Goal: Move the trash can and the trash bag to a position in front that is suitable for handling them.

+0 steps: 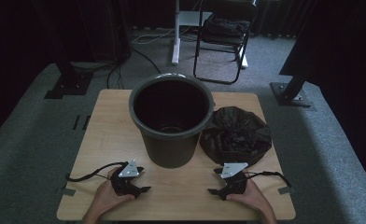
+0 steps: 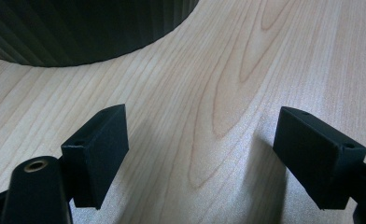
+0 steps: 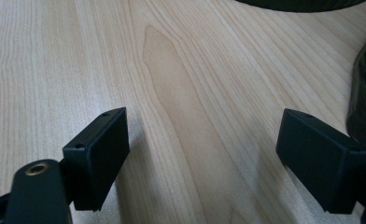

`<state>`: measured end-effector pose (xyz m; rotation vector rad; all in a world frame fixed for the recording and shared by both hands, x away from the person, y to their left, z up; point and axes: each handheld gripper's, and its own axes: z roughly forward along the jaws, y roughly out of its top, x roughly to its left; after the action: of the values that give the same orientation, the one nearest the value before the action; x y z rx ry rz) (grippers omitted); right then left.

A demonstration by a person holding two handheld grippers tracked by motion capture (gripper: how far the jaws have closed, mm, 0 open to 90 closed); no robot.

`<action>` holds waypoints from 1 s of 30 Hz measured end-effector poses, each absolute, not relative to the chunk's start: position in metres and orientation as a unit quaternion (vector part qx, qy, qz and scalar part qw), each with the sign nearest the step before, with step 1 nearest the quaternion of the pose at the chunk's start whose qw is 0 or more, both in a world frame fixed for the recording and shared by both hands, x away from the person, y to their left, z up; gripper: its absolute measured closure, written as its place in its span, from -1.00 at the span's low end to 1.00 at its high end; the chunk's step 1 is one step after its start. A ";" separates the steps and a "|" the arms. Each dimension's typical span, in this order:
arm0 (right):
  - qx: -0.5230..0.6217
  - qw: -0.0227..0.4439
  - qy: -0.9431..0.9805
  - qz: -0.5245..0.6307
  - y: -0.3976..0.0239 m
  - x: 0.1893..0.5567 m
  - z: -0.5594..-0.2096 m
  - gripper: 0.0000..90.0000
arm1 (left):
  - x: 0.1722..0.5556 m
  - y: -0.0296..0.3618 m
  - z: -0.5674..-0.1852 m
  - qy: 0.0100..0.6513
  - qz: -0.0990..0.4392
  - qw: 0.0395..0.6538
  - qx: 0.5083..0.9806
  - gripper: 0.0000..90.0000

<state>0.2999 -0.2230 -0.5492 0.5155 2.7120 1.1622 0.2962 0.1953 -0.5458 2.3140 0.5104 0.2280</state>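
A dark grey ribbed bin (image 1: 172,120) stands upright and empty in the middle of the wooden table (image 1: 106,140). A full, tied black rubbish bag (image 1: 235,135) lies against its right side. My left gripper (image 1: 141,178) rests on the table in front of the bin's left, jaws wide apart with only bare wood between them (image 2: 200,149); the bin's wall (image 2: 78,32) is ahead at the upper left. My right gripper (image 1: 214,181) rests in front of the bag, open and empty (image 3: 202,149), with the bag's edge (image 3: 365,93) at the right.
A folding chair (image 1: 223,39) with dark cloth on it and a white stand (image 1: 176,32) are on the grey carpet beyond the table. Black stand feet (image 1: 66,84) (image 1: 291,91) flank the far corners. Cables trail from both grippers across the table's near edge.
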 end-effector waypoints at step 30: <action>0.200 0.190 0.854 0.440 -0.249 0.300 -0.492 -0.44 | 0.294 0.195 -0.546 0.214 0.094 0.373 0.898 -0.57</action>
<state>0.3005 -0.2490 -0.4920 0.5630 2.4005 1.2378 0.2939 0.1954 -0.5459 2.3010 0.5483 0.2409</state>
